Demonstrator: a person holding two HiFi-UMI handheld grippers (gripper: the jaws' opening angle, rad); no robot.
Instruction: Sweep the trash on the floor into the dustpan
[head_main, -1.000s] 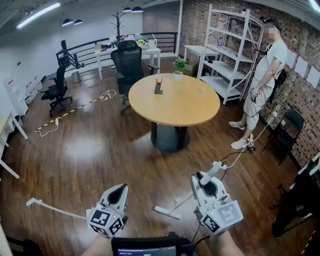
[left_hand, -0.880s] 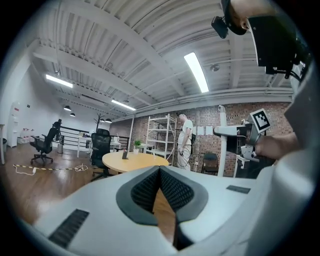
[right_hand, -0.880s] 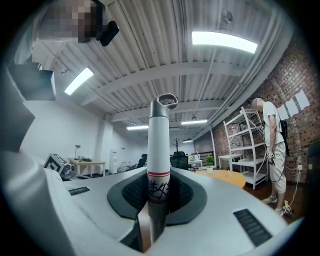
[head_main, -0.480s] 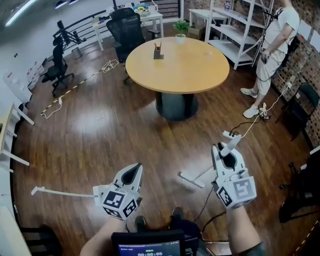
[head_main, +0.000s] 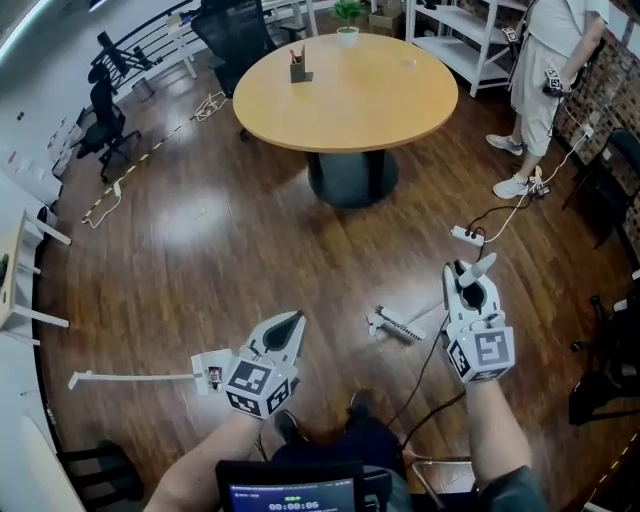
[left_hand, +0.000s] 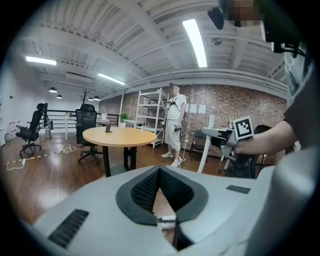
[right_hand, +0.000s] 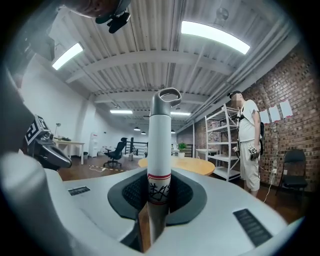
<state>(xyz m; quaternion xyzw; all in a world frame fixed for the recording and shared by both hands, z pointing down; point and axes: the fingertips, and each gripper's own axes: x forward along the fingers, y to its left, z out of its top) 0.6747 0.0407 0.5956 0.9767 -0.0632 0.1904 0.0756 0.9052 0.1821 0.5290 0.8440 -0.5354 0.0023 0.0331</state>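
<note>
Clamping one broom (head_main: 400, 326) in right tongs (head_main: 468, 282), one dustpan (head_main: 130, 378) in left tongs (head_main: 291, 321).

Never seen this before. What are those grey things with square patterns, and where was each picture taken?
No robot: a person holds two grippers, each with two fingers. One picture comes from a camera on the person's head, looking down at a wooden floor; the other two from cameras riding on the grippers. The right gripper is shut on a white broom handle, brush head low by the floor. The left gripper has its fingers together; a white rod shows beside it, held or not I cannot tell.
</note>
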